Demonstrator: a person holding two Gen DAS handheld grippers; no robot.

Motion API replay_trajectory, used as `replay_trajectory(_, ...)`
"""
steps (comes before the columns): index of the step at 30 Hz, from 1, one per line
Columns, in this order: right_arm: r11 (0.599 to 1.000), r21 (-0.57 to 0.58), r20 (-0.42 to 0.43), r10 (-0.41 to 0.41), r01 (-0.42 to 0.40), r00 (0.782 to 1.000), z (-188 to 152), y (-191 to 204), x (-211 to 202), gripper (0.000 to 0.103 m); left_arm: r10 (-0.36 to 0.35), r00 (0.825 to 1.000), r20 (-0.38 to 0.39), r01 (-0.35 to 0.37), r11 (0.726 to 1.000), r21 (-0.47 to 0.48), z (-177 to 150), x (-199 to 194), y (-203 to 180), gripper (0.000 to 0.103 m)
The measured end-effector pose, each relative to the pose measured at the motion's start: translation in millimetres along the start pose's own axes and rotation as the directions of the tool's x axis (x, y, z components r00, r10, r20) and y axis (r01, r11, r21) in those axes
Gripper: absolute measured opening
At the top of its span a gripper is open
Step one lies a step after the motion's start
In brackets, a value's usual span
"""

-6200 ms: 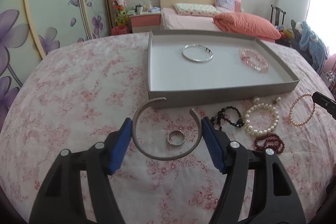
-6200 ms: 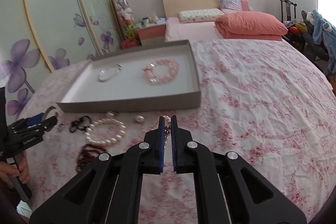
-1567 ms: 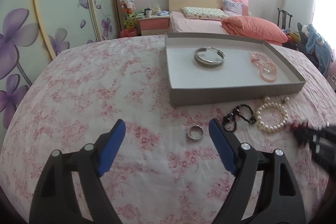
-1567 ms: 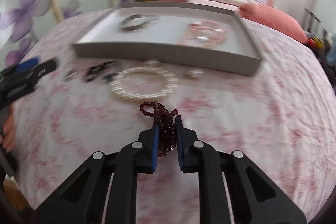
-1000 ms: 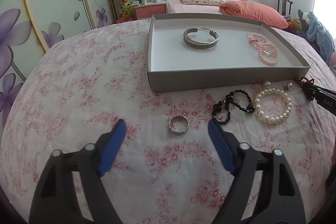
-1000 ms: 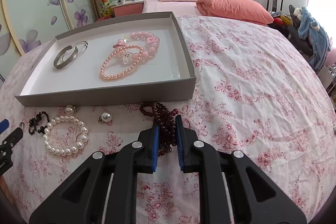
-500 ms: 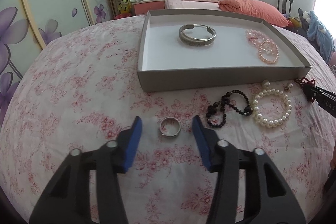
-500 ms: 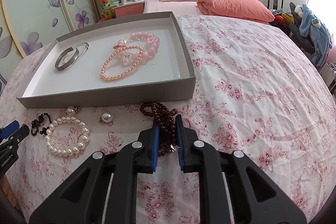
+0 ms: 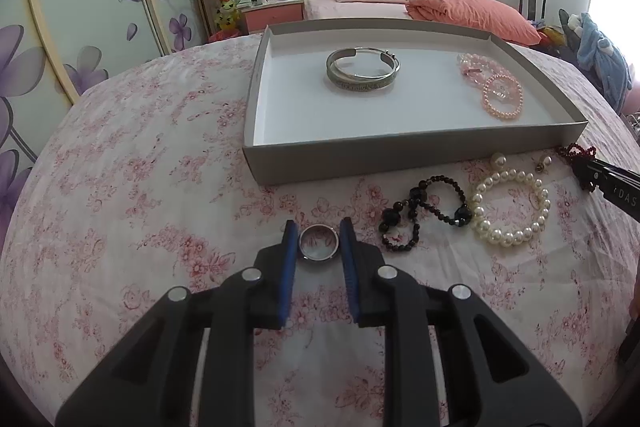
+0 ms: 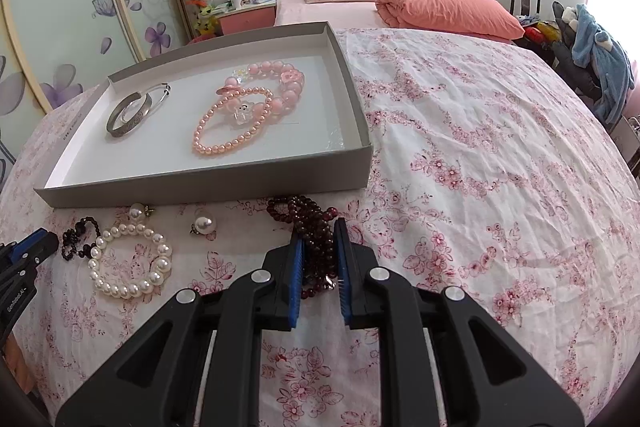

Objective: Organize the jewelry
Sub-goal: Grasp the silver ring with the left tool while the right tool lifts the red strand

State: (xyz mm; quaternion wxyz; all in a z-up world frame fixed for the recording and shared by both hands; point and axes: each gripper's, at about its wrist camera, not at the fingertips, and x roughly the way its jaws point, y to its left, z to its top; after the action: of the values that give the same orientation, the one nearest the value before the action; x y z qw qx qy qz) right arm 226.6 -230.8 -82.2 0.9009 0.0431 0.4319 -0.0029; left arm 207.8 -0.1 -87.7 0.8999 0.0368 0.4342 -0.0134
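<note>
A silver ring (image 9: 319, 247) lies on the floral cloth between the blue pads of my left gripper (image 9: 319, 227). Its jaws are closing, and the pads touch the ring's two sides. My right gripper (image 10: 319, 227) is shut on a dark red bead bracelet (image 10: 308, 215) just in front of the grey tray (image 10: 200, 187). The tray holds two silver bangles (image 9: 362, 74) and two pink bead bracelets (image 9: 502, 95). In the left wrist view the right gripper (image 9: 588, 167) shows at the right edge with the red beads.
On the cloth between the two grippers lie a black bead bracelet (image 9: 424, 211), a white pearl bracelet (image 9: 510, 211) and two pearl earrings (image 10: 204, 225). A bed with an orange quilt (image 10: 444, 11) and a wardrobe stand behind the table.
The left gripper's jaws have come together from wide apart until they flank and touch the silver ring. The right gripper has kept still with the red bracelet in it.
</note>
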Motion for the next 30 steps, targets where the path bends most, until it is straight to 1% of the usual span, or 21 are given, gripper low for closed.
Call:
replay_trajectory(4, 1.000, 0.000, 0.000, 0.001, -0.001, 1.000, 0.0, -1.3, -0.2, 0.016, -0.013, 1.000, 0.000, 0.013, 1.000, -0.010, -0.2, 0.1, 2.1, 0.022)
replay_trajectory(23, 1.000, -0.007, -0.001, -0.004, 0.004, 1.000, 0.3, 0.7, 0.5, 0.016, -0.016, 1.000, 0.000, 0.016, 1.000, -0.013, -0.2, 0.3, 2.5, 0.022)
replay_trajectory(26, 1.000, -0.004, 0.000, -0.003, 0.003, 1.000, 0.4, 0.3, 0.4, 0.015, -0.017, 1.000, 0.000, 0.017, 1.000, -0.014, -0.1, 0.3, 2.3, 0.022)
replay_trajectory(29, 1.000, 0.010, 0.017, 0.021, -0.021, 1.000, -0.1, -1.5, -2.8, 0.013, -0.021, 1.000, 0.003, 0.021, 1.000, -0.014, -0.3, -0.2, 2.3, 0.022)
replay_trajectory(30, 1.000, 0.012, 0.029, 0.029, -0.029, 0.999, -0.8, -2.1, -5.7, 0.010, -0.027, 1.000, 0.003, 0.027, 1.000, -0.015, -0.3, -0.6, 2.6, 0.022)
